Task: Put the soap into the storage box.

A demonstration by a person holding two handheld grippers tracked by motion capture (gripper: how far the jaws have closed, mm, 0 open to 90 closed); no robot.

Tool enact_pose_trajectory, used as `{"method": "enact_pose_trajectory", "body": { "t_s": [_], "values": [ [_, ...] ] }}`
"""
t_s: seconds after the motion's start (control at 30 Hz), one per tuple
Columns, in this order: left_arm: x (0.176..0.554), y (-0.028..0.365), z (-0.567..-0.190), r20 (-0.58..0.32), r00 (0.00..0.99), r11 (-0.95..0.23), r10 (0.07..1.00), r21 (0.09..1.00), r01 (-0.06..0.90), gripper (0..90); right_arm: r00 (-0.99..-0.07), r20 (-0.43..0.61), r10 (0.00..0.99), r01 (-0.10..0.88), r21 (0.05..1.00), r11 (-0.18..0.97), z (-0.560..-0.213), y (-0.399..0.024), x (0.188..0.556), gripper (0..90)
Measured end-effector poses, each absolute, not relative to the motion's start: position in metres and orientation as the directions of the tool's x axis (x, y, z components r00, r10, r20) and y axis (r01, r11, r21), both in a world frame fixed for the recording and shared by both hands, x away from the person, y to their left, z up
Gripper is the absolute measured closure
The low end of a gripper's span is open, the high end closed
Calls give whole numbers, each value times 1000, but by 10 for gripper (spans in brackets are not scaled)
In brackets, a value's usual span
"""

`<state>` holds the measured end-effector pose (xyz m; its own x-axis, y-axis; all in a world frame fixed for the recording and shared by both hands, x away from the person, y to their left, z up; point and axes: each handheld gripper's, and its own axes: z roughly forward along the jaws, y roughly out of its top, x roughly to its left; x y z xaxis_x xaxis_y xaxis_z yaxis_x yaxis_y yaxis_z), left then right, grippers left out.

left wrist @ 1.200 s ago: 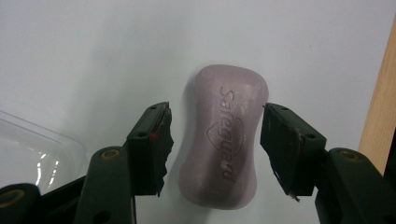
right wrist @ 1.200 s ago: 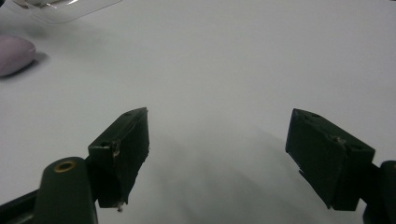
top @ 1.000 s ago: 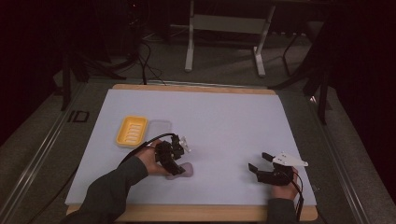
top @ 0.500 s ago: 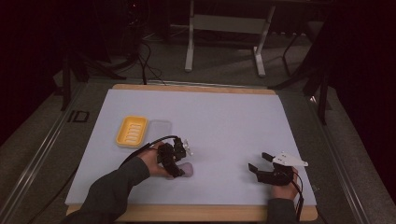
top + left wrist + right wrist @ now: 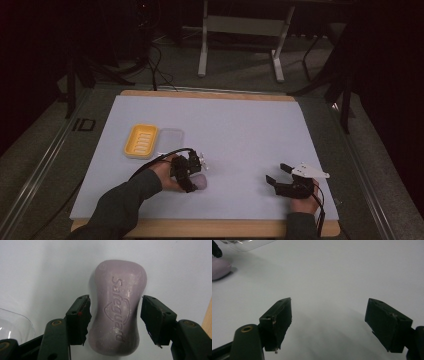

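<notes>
Since the earlier frame, our left tongs have just been opening, and the lilac soap bar lies between their pads with a slim gap on either side, so we list them as released, not gripping. Item one, the soap bar: flat on the white surface, embossed face up, lengthwise between the jaws; from the high view it lies near the front edge, closer to us than the yellow soap dish and somewhat to its right. Item two, the yellow soap dish: ridged, unoccupied, on the left half of the surface. Item three, a clear lid: touching or just beside the dish on its right; a corner of it shows at the left of the left gripper view. Item four, our right tongs: well apart from the dish, to its right, jaws spread wide with nothing between them, resting idle. Step in hand, as we judge it: the bar has either been set down or is about to be grasped. Next move, if the bar belongs in the dish: clench on its narrow waist, lift, and carry it toward the dish.
</notes>
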<state>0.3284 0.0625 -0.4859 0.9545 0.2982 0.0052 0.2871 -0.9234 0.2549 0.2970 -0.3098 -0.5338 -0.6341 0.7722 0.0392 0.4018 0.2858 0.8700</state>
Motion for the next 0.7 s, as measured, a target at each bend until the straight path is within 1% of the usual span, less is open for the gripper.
{"method": "enact_pose_trajectory", "body": {
  "t_s": [0.33,0.7],
  "values": [
    [329,59,-490,1,956,-935,293,211,286,426,-635,39,772,403,869,287,-534,-309,297,212],
    [329,55,-494,2,958,-939,288,194,282,432,-634,41,772,407,867,288,-534,-309,297,212]
  ]
}}
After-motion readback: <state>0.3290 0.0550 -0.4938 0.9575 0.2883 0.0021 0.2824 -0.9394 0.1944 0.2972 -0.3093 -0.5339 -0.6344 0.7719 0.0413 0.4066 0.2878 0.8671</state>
